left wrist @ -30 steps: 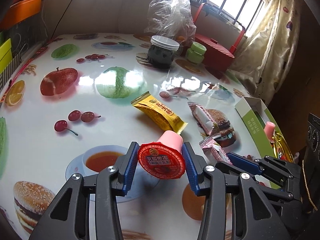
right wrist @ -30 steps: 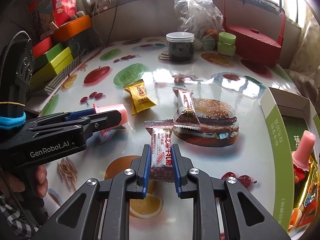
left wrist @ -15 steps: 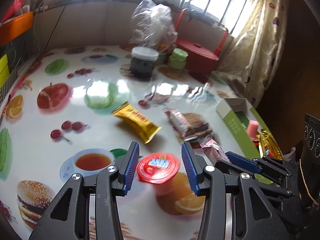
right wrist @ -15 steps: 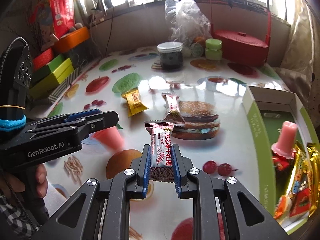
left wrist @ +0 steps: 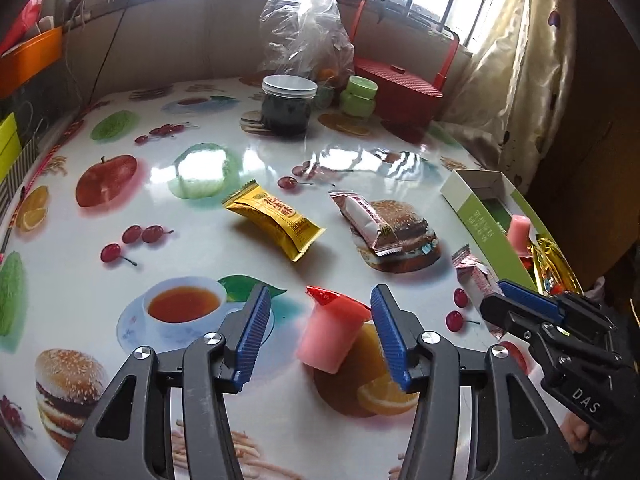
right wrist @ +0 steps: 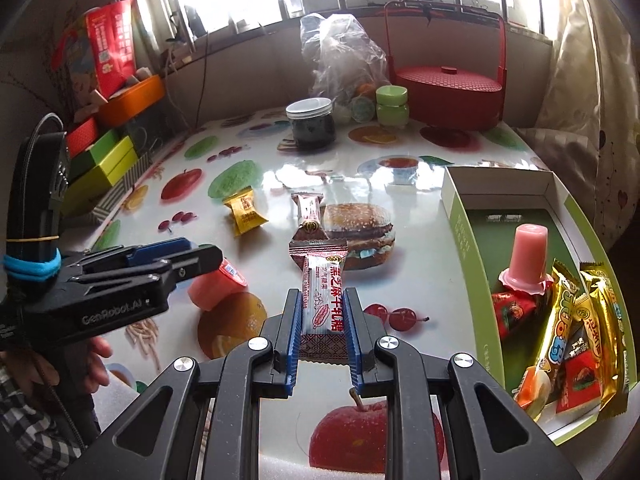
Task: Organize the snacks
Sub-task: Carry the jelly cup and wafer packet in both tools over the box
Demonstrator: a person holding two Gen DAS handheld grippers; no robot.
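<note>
My left gripper [left wrist: 318, 332] is open; a pink jelly cup [left wrist: 330, 330] with a red foil lid lies tilted between its jaws, touching only the right pad, apparently loose over the table. The cup also shows in the right wrist view [right wrist: 216, 286]. My right gripper [right wrist: 322, 330] is shut on a pink-and-white sesame candy bar [right wrist: 322, 300], held above the table. A yellow peanut snack [left wrist: 274, 218] and a brown-pink candy bar [left wrist: 366, 224] lie on the table. The green snack box [right wrist: 464, 240] at the right holds a pink jelly cup [right wrist: 528, 254] and several wrapped snacks.
A dark jar with a white lid [left wrist: 288, 106], a small green jar [left wrist: 360, 96], a clear plastic bag [left wrist: 306, 32] and a red basket [left wrist: 400, 88] stand at the back. Coloured boxes [right wrist: 104, 160] are stacked along the left edge.
My left gripper has let go of the jelly cup, which has tipped from lid-facing-me to lying on its side between the jaws. Both grippers have moved toward the green box.
</note>
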